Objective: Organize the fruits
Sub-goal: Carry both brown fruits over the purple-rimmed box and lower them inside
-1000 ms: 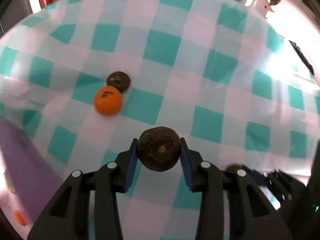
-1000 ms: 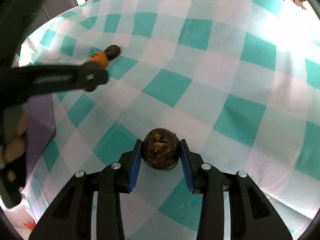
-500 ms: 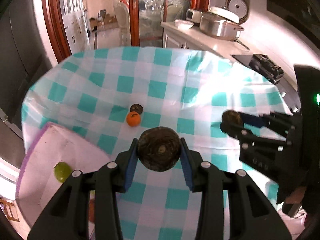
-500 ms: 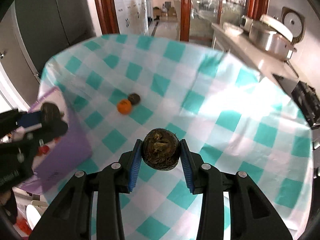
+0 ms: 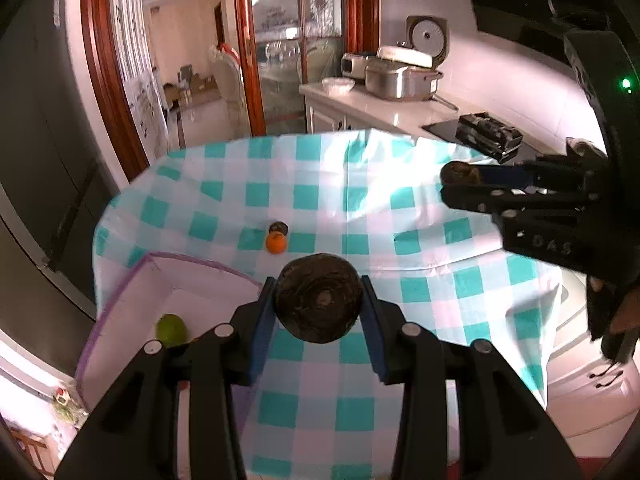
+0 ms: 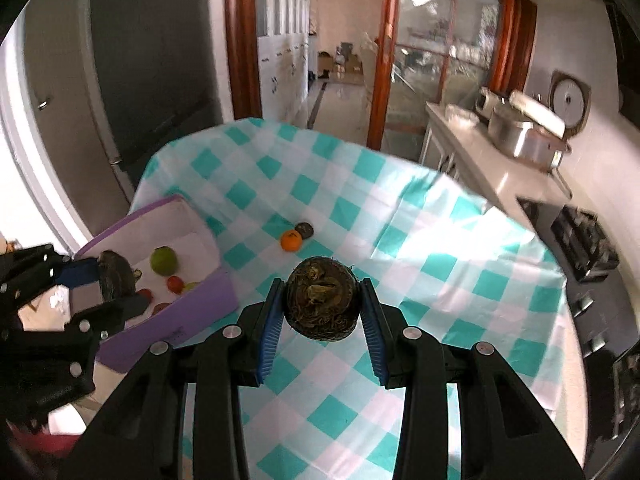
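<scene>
The left gripper, matte black plastic with blue ribbed pads, is clamped on a dark brown, round, rough-skinned fruit whose flat face shows concentric rings around a small central nub. It hangs in the air above the near edge of a purple-rimmed, white-lined rectangular box. The right gripper, of the same build, pinches a second dark brown round fruit with a fibrous, stringy top, held above the counter draped in a soft, wrinkled teal-and-white checked cloth.

On the cloth, well apart from both grippers, a smooth glossy small orange citrus fruit lies touching a third small dark round fruit just behind it.

Inside the box lie a smooth green round fruit and a few small red fruits; how many reds, I cannot tell.

Beyond the cloth, a pale stone kitchen worktop carries a shiny metal pot and a rice cooker with its lid raised.
</scene>
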`<action>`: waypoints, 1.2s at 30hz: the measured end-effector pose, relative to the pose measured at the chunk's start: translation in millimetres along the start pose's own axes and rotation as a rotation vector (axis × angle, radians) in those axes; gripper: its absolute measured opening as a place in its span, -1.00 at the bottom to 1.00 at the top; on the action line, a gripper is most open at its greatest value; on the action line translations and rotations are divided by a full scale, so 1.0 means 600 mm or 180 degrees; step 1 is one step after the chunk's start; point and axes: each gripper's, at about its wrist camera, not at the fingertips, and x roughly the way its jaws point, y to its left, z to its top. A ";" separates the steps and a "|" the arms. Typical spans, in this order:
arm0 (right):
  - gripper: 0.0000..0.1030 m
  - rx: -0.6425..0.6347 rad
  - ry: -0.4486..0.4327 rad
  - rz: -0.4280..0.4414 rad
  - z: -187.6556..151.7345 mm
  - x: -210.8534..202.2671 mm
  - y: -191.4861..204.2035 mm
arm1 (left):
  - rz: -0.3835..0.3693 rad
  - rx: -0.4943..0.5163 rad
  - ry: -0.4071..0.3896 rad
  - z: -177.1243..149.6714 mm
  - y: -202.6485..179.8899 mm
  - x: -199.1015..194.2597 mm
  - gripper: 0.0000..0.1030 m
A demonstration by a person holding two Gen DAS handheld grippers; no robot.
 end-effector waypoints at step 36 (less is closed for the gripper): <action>-0.26 0.0010 -0.0095 -0.0004 -0.089 -0.163 0.087 | 0.0283 -0.0189 -0.0355 -0.159 0.168 -0.189 -0.22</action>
